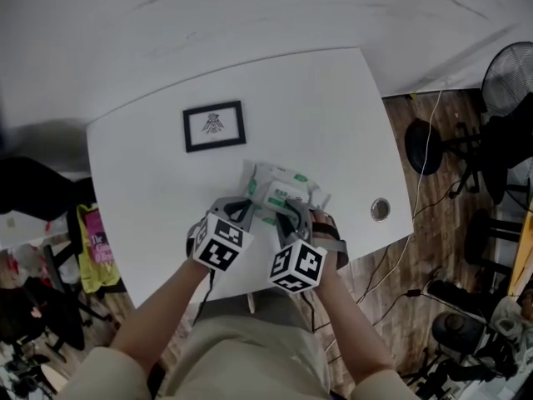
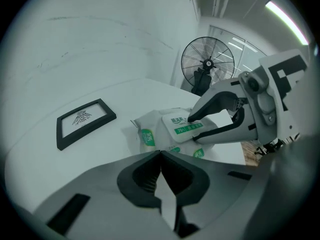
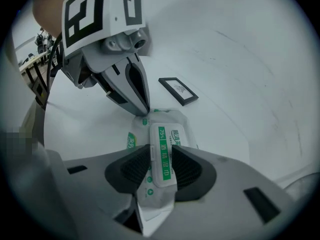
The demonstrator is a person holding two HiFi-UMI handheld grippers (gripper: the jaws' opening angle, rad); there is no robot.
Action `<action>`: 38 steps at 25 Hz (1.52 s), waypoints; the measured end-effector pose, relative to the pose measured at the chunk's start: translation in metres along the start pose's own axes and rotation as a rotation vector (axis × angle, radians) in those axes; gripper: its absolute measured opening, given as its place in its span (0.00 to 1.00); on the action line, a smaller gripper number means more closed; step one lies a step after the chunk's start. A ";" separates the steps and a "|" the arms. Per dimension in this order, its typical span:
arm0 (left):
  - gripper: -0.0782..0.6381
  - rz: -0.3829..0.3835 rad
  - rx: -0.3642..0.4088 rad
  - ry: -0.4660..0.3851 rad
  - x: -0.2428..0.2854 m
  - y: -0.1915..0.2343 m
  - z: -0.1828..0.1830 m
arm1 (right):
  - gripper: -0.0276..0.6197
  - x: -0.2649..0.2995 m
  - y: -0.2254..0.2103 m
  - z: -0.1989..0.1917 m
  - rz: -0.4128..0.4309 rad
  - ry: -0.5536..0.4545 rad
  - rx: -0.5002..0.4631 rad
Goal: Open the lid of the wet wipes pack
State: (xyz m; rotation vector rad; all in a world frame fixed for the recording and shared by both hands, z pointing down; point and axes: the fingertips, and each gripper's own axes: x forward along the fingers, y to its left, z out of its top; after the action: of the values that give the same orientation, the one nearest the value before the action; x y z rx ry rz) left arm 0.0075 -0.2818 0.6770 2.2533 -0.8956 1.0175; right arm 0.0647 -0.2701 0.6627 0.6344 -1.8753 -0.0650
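Looking down from the head view, the wet wipes pack [image 1: 279, 192] lies flat near the near edge of the white bench [image 1: 333, 115], with a framed picture [image 1: 214, 126] farther off to the left and a cable hole [image 1: 380, 209] to the right. Both hands reach in over the near edge, the left claw [image 1: 248, 205] at the pack's left side and the right claw [image 1: 291, 217] over its middle, likely so that one steadies the soft pack while the other works the lid. In the left gripper view, the left claw [image 2: 160, 156] has its jaws drawn together with nothing between them; the pack [image 2: 150, 131] sits just beyond its tips, and the right claw [image 2: 195, 128] comes in from the right with one finger above and one below the lid [image 2: 186, 126]. A closed tip makes a good blunt point for pinning the wrapper down. In the right gripper view, the right claw [image 3: 161, 166] stands at a middling width, its ribbed pads set against the two long edges of the lid [image 3: 164, 154], which looks pinched between them; the lid is not yet raised. The left claw [image 3: 145, 109] points down at the pack's far left corner [image 3: 150, 120], though actual contact is hard to confirm.
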 end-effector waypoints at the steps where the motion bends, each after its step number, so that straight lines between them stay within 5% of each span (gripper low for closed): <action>1: 0.14 -0.003 -0.007 -0.003 0.001 0.000 0.000 | 0.27 0.000 0.000 0.000 0.005 0.002 0.008; 14: 0.14 -0.003 -0.011 0.024 0.006 -0.002 -0.006 | 0.16 -0.017 -0.004 0.012 0.053 -0.034 0.088; 22: 0.14 -0.021 -0.017 0.031 0.008 0.001 -0.006 | 0.11 -0.022 -0.052 0.023 0.017 -0.062 0.138; 38: 0.14 -0.087 -0.134 0.041 0.006 0.002 -0.004 | 0.18 0.026 -0.107 0.000 -0.030 -0.155 0.392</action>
State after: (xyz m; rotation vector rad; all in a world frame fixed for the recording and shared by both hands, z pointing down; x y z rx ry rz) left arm 0.0069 -0.2827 0.6848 2.1331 -0.8163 0.9333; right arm 0.1005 -0.3728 0.6490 0.9471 -2.0468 0.2458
